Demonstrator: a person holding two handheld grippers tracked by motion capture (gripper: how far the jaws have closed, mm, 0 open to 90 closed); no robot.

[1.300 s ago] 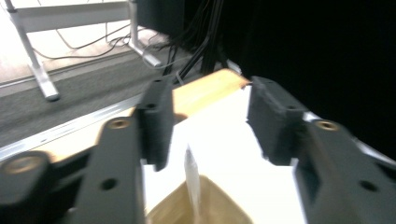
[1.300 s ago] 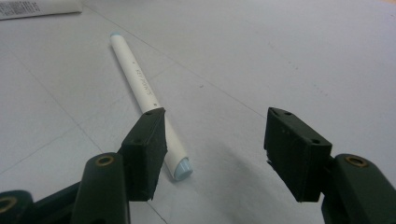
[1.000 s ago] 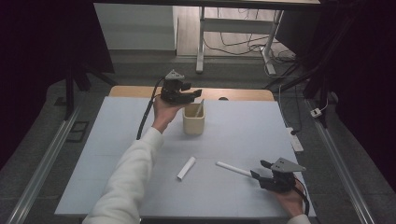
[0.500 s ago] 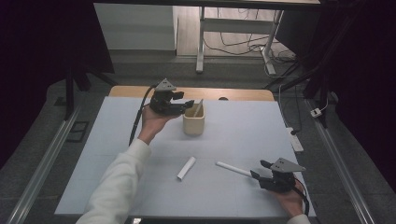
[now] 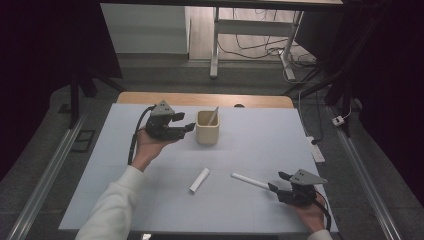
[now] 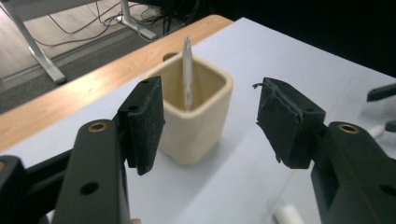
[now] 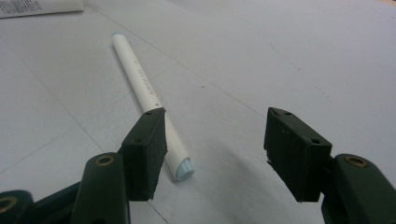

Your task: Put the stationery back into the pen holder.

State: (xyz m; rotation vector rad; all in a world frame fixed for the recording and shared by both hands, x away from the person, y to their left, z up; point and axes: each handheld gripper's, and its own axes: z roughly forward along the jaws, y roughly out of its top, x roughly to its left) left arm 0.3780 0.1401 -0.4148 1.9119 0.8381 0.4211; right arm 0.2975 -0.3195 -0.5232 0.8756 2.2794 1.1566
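Two grippers, both with jaws apart and empty. Your left gripper (image 5: 189,128) hangs just beside the beige cup (image 5: 207,128), where one white pen (image 6: 187,74) stands upright. Your right gripper (image 7: 212,149) sits low over the desk (image 5: 260,145), the white marker (image 7: 149,95) lying against its left jaw.

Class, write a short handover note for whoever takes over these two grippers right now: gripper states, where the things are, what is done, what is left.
Left gripper: open, empty, beside the cream square ceramic cup.
Right gripper: open, empty, at the near end of the long white pen lying on the table.
Done: one thin white pen stands in the cup.
Left: likely the long pen and the short white tube mid-table still go into the cup.
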